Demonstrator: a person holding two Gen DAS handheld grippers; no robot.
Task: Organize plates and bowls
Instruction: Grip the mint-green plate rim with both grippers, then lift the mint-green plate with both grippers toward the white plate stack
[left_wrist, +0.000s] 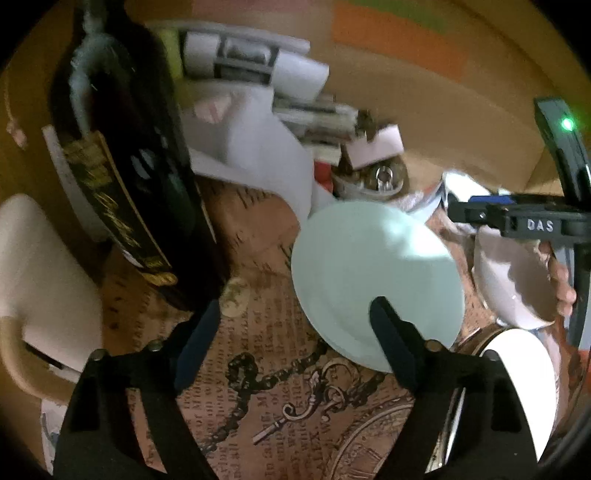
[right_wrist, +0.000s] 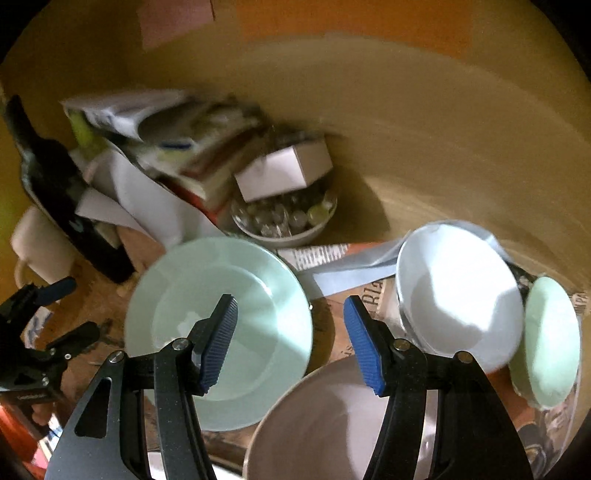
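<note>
Table (left_wrist: 280, 369): newsprint-patterned cloth, cluttered at the back.
Green plate (right_wrist: 236, 295): flat on my table, mid-scene.
Left tool (left_wrist: 295, 339): released, one finger over the plate's rim.
Right tool (right_wrist: 291, 339): released, empty, above the white bowl (right_wrist: 332, 424).

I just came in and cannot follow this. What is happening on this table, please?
A person holds a gripper in each hand over a cluttered table with crockery. The left gripper hangs open above the pale green plate, holding nothing. The right gripper is also open and empty, between that plate and a white bowl, with another white bowl just below it. Nothing is stacked yet.
</note>
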